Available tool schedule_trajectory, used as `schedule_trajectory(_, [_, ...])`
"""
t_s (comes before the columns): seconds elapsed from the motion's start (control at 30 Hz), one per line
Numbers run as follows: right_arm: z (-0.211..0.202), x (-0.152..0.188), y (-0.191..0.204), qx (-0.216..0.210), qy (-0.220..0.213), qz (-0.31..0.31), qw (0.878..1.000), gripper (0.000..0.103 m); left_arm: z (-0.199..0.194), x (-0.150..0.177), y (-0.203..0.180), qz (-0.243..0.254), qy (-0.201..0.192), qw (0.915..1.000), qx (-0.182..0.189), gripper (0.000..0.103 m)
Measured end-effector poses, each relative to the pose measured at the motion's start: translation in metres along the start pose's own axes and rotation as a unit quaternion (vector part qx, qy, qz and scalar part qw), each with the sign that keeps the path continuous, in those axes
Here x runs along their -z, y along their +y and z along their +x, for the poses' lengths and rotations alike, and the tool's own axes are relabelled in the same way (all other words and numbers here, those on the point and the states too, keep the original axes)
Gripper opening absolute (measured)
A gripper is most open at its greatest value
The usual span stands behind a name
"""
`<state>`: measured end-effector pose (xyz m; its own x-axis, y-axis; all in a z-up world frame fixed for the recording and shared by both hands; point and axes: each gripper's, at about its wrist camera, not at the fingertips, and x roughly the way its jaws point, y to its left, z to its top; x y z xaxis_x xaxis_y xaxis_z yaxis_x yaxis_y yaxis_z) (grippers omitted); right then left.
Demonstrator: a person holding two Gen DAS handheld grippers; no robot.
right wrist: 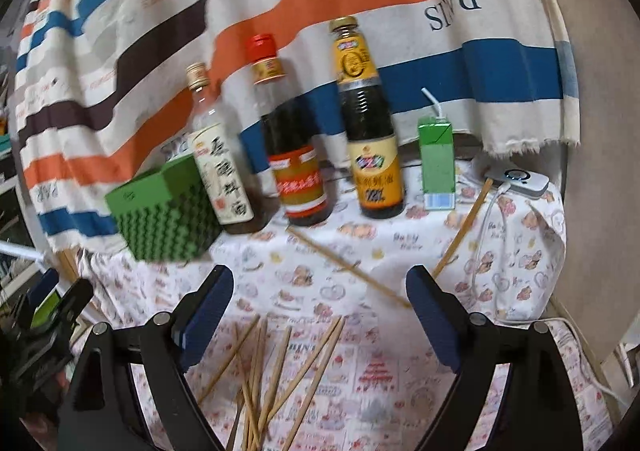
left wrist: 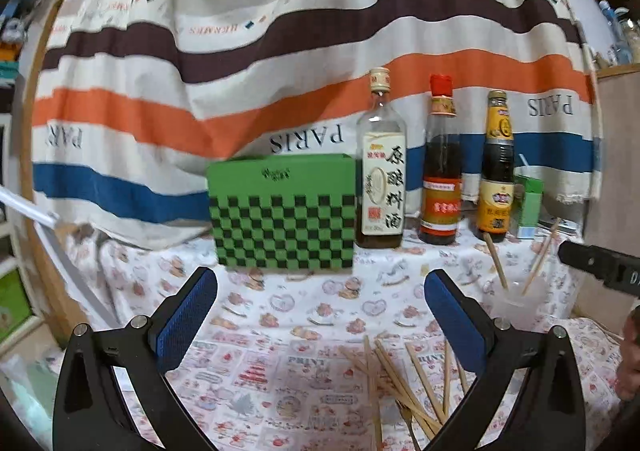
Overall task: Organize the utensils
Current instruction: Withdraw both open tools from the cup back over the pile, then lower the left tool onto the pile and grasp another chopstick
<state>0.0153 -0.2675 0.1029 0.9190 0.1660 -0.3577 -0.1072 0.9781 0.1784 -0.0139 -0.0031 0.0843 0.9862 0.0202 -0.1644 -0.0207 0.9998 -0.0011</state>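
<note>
Barely started: two chopsticks [left wrist: 496, 261] stood in the clear cup [left wrist: 516, 301], the loose chopstick pile [right wrist: 264, 375] still lay on the counter [right wrist: 340, 251], left hand-held gripper [left wrist: 320, 315] and right hand-held gripper [right wrist: 320, 315] both spread, empty.

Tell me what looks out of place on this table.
The loose chopsticks lie in a crisscrossed heap on the tablecloth instead of standing in a holder. In the left wrist view, two more lean apart in a clear cup. The bottles and green checkered box stand upright; nothing looks spilled.
</note>
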Motion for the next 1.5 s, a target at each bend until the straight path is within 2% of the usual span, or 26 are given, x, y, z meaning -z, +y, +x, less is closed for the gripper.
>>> schedule_trajectory(0.1, [0.005, 0.015, 0.000, -0.006, -0.010, -0.007, 1.000, 0.091, 0.011, 0.014, 0.000, 0.022, 0.008, 0.9994, -0.024, 0.103])
schedule_trajectory(0.17, [0.010, 0.022, 0.000, 0.001, -0.001, -0.013, 1.000, 0.091, 0.016, 0.021, -0.001, 0.032, 0.016, 0.9991, -0.024, 0.103])
schedule_trajectory(0.23, [0.017, 0.027, -0.002, 0.001, 0.015, -0.020, 1.000, 0.091, 0.022, 0.027, 0.002, 0.014, 0.030, 0.9994, 0.002, 0.103])
schedule_trajectory(0.3, [0.019, 0.032, -0.008, 0.005, 0.016, -0.016, 1.000, 0.091, 0.026, 0.033, 0.005, -0.016, 0.044, 0.9979, 0.045, 0.103])
schedule_trajectory(0.43, [0.028, 0.038, -0.012, 0.022, 0.027, -0.014, 0.999, 0.091, 0.038, 0.041, 0.005, -0.037, 0.091, 0.9926, 0.072, 0.103])
schedule_trajectory(0.53, [0.035, 0.041, -0.014, 0.028, 0.044, -0.008, 0.999, 0.091, 0.050, 0.049, 0.005, -0.054, 0.142, 0.9837, 0.096, 0.103])
schedule_trajectory(0.63, [0.035, 0.044, -0.014, 0.021, 0.047, 0.007, 0.999, 0.091, 0.059, 0.057, 0.002, -0.053, 0.175, 0.9795, 0.085, 0.103])
schedule_trajectory(0.8, [0.040, 0.050, -0.007, 0.030, 0.058, -0.019, 0.998, 0.091, 0.076, 0.075, -0.013, -0.008, 0.238, 0.9682, 0.076, 0.103])
schedule_trajectory(0.97, [0.050, 0.057, -0.004, 0.030, 0.079, -0.023, 0.996, 0.091, 0.084, 0.088, -0.022, 0.015, 0.266, 0.9610, 0.074, 0.103])
schedule_trajectory(1.03, [0.052, 0.059, -0.004, 0.029, 0.082, -0.018, 0.996, 0.091, 0.090, 0.094, -0.023, 0.026, 0.286, 0.9561, 0.059, 0.102])
schedule_trajectory(1.1, [0.054, 0.061, -0.003, 0.031, 0.088, -0.020, 0.995, 0.091, 0.096, 0.098, -0.019, 0.013, 0.301, 0.9517, 0.060, 0.097])
schedule_trajectory(1.17, [0.055, 0.062, -0.003, 0.031, 0.091, -0.021, 0.995, 0.091, 0.097, 0.100, -0.016, 0.003, 0.302, 0.9518, 0.056, 0.091])
schedule_trajectory(1.23, [0.057, 0.063, -0.004, 0.030, 0.095, -0.018, 0.995, 0.091, 0.096, 0.100, -0.014, 0.005, 0.297, 0.9536, 0.048, 0.081])
schedule_trajectory(1.3, [0.059, 0.063, -0.004, 0.029, 0.103, -0.020, 0.994, 0.091, 0.095, 0.099, -0.015, 0.008, 0.296, 0.9539, 0.047, 0.076])
schedule_trajectory(1.37, [0.059, 0.064, -0.003, 0.032, 0.107, -0.028, 0.993, 0.091, 0.096, 0.099, -0.015, 0.003, 0.305, 0.9503, 0.065, 0.070])
schedule_trajectory(1.43, [0.059, 0.064, -0.001, 0.037, 0.105, -0.034, 0.993, 0.091, 0.098, 0.100, -0.018, -0.001, 0.322, 0.9419, 0.094, 0.055])
schedule_trajectory(1.5, [0.060, 0.065, 0.001, 0.036, 0.105, -0.039, 0.993, 0.091, 0.099, 0.102, -0.021, -0.005, 0.336, 0.9338, 0.122, 0.050])
